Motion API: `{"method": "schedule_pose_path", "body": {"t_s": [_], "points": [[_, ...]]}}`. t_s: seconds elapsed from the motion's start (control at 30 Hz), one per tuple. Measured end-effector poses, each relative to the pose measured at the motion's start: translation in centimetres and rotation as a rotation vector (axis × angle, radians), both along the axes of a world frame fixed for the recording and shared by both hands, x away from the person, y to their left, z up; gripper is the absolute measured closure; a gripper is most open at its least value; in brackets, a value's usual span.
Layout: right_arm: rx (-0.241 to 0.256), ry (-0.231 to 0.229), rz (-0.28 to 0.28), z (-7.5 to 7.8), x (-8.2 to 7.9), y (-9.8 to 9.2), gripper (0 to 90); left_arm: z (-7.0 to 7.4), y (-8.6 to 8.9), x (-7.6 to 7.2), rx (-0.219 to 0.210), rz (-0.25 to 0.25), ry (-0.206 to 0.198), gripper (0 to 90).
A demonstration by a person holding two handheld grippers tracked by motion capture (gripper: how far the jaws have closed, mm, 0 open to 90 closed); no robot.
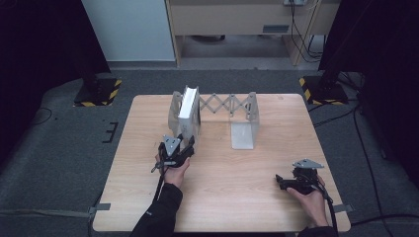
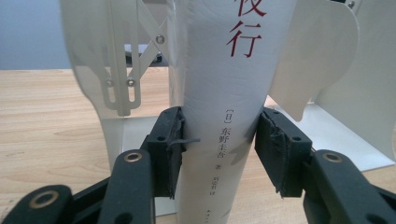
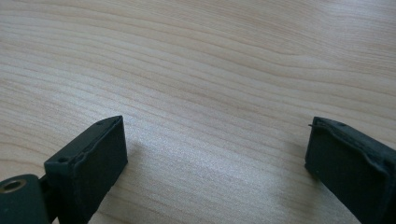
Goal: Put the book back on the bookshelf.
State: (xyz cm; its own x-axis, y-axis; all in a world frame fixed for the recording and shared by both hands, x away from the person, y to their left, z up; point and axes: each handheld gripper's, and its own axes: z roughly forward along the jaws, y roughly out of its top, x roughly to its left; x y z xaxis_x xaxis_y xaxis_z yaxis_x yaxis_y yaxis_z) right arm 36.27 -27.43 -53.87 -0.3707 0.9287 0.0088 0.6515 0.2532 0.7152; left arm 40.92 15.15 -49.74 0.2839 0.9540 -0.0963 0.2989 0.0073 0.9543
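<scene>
Left gripper view: book [image 2: 219,93] upright, spine facing camera, left fingers [image 2: 170,149] straddling it; right fingers [image 3: 88,163] spread.

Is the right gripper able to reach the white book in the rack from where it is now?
Probably yes: the right gripper is open, holds nothing, and bare table lies between it and the white book, though the left gripper already straddles its spine.

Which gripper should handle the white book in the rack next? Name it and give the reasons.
Left. The left gripper has its jaws on either side of the white book standing in the expanding rack; whether they squeeze it is unclear. The right gripper is open over bare table, far from the rack.
</scene>
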Motion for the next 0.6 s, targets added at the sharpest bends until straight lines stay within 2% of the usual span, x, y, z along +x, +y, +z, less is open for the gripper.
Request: {"method": "schedule_pose_path", "body": {"t_s": [0.07, 0.37, 0.6], "points": [[0.0, 0.0, 0.0, 0.0, 0.0, 0.0, 5.9, -0.1, -0.2, 0.4, -0.014, -0.003, -0.004, 51.0], [0.0, 0.0, 0.0, 0.0, 0.0, 0.0, 5.9, 0.0, -0.8, 1.9, -0.023, -0.032, 0.017, 48.7], [0.0, 0.0, 0.0, 0.0, 0.0, 0.0, 5.9, 0.0, -0.7, 2.3, -0.021, -0.063, 0.024, 47.1]]}}
